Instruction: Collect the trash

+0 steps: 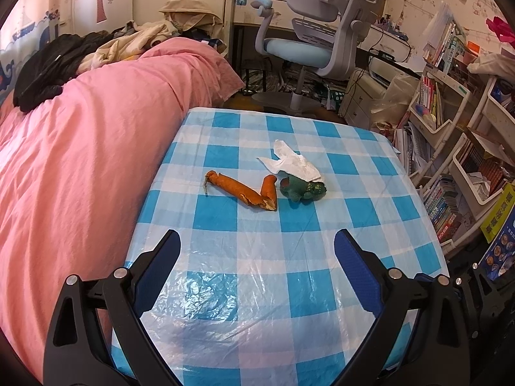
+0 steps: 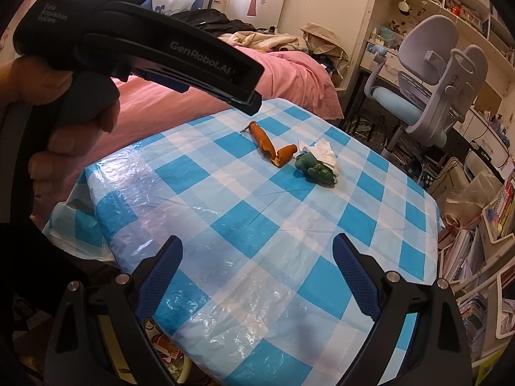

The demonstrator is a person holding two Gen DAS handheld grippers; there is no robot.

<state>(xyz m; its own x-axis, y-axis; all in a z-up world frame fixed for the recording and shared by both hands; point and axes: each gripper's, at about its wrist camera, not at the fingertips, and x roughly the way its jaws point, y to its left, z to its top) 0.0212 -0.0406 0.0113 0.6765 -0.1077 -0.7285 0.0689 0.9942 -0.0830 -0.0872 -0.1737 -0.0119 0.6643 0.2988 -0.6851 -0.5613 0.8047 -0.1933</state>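
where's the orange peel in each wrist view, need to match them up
Left wrist: the orange peel lies just left of centre on the checked tablecloth, ahead of the open left gripper.
Right wrist: the peel lies above centre, ahead of the open right gripper.
Shared landmark: the green plush toy just right of the peel.

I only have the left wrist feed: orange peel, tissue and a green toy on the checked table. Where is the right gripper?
Observer: The right gripper hangs open over the near edge of the table, empty.
Operator: What is beside it?
Observer: The left gripper's black body sits up to its left, a hand wrapped around the handle.
Operator: Anything under the table edge?
Observer: Something printed and colourful shows below the near edge; I cannot tell what.
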